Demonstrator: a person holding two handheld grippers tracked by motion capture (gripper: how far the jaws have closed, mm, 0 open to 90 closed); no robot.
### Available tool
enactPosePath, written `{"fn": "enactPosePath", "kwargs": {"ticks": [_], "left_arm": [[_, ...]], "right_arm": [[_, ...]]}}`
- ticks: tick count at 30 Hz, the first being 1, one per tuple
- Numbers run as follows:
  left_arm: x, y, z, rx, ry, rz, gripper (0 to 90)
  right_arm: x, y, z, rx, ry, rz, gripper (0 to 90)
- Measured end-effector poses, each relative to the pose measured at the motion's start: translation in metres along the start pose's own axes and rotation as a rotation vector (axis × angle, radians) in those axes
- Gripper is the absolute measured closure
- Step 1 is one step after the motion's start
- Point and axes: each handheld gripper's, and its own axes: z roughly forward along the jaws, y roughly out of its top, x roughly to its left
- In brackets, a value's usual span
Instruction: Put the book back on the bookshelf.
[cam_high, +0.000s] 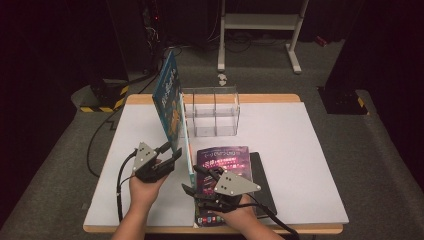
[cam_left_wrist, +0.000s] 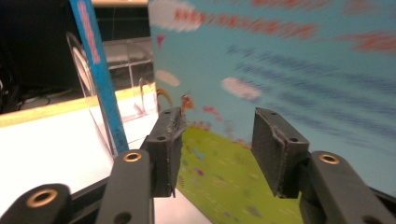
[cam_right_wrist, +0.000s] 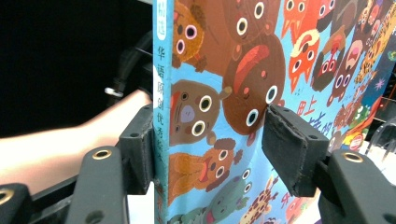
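Two handheld grippers flanking one tall picture book (cam_high: 169, 100), standing on its lower edge on the white table (cam_high: 300, 150). Running lengthwise away from the person, with the far end reaching toward a clear plastic divided holder (cam_high: 212, 112), just behind and slightly right of the book. Leaning a little, top tilting to the left as seen from the high view.

Left gripper (cam_high: 169, 152) hovering on the left side of the book, near its front lower corner. Jaws standing about half apart in the left gripper view (cam_left_wrist: 217, 140), gripping nothing, facing the blurred blue and green back cover (cam_left_wrist: 280, 70), close ahead of the pads.

Right gripper (cam_high: 195, 180) waiting on the right side, at the near end, above a purple magazine (cam_high: 225, 155) lying flat on a dark book (cam_high: 262, 185). Jaws moderately open in the right gripper view (cam_right_wrist: 210, 144), not clamping. Spine (cam_right_wrist: 161, 116) sitting right against the inner face of one pad, cartoon animal cover (cam_right_wrist: 224, 70) spreading behind the other pad without pressing on it.

Judging from this: right gripper being nearer to the spine end and better placed for pinching across the thickness, left gripper serving as a side support. Sliding the book forward along its own length and a little to the right looking like the way into the holder.
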Motion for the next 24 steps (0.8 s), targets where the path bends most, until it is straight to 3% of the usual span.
{"fn": "enactPosePath", "kwargs": {"ticks": [4, 9, 12, 16, 18, 24], "left_arm": [[-0.019, 0.01, -0.032, -0.037, -0.024, 0.02, 47.3], [-0.038, 0.021, -0.06, -0.069, -0.07, 0.005, 42.8], [-0.053, 0.028, -0.073, -0.092, -0.14, -0.03, 40.6], [-0.07, 0.032, -0.081, -0.103, -0.193, -0.045, 37.3], [-0.08, 0.031, -0.082, -0.088, -0.211, -0.027, 35.3], [-0.094, 0.026, -0.077, -0.093, -0.193, 0.008, 34.2]], "right_arm": [[0.0, -0.001, 0.0, -0.003, -0.006, 0.001, 38.8], [0.003, -0.002, 0.002, -0.009, -0.01, 0.005, 38.8], [0.004, -0.002, 0.004, -0.012, -0.006, 0.007, 38.8], [0.006, -0.002, 0.006, -0.014, -0.006, 0.006, 38.7], [0.007, -0.002, 0.008, -0.017, -0.004, 0.007, 38.6], [0.01, -0.003, 0.012, -0.018, -0.008, 0.018, 38.3]]}}
